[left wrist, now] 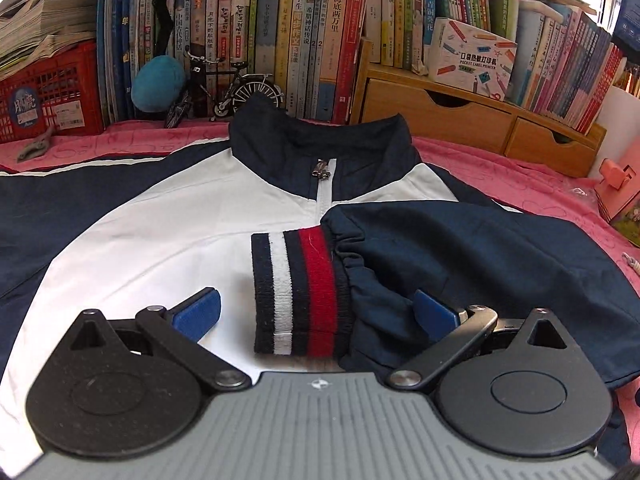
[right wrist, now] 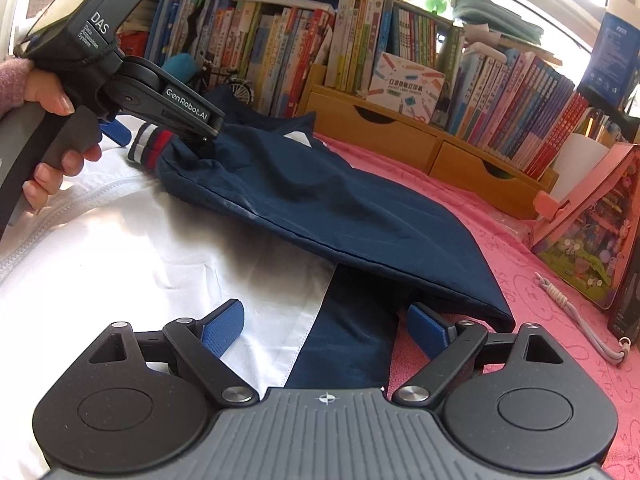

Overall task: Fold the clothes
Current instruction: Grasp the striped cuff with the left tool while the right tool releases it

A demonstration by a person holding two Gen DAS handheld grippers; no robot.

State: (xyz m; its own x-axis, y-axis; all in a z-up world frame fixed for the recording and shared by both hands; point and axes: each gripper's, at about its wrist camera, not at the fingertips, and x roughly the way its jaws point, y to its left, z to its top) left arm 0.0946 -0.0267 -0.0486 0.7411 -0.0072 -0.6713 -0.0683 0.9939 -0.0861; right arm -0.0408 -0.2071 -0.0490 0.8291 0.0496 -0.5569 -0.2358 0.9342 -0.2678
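Bookshelves (left wrist: 320, 32) back a pink cloth (right wrist: 520, 240) on which the jacket (left wrist: 140, 240) lies face up, one navy sleeve (right wrist: 320, 200) folded across its white chest, striped cuff (left wrist: 300, 296) near the zip. Risk: the loose sleeve may slide back off the slick fabric if snagged. Left gripper (left wrist: 316, 312) straddles the cuff, wide open, gripping nothing; right gripper (right wrist: 324, 328), wide open, holds nothing above the sleeve's fold.

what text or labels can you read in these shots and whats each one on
"DAS": body of the left gripper.
"GenRobot.AI": its black arm.
"POCKET LABEL PRINTER": white box on the wooden drawer unit.
"海底两万里": spine of a book behind the jacket.
Small print under "DAS" and most other book spines: too small or blurred.
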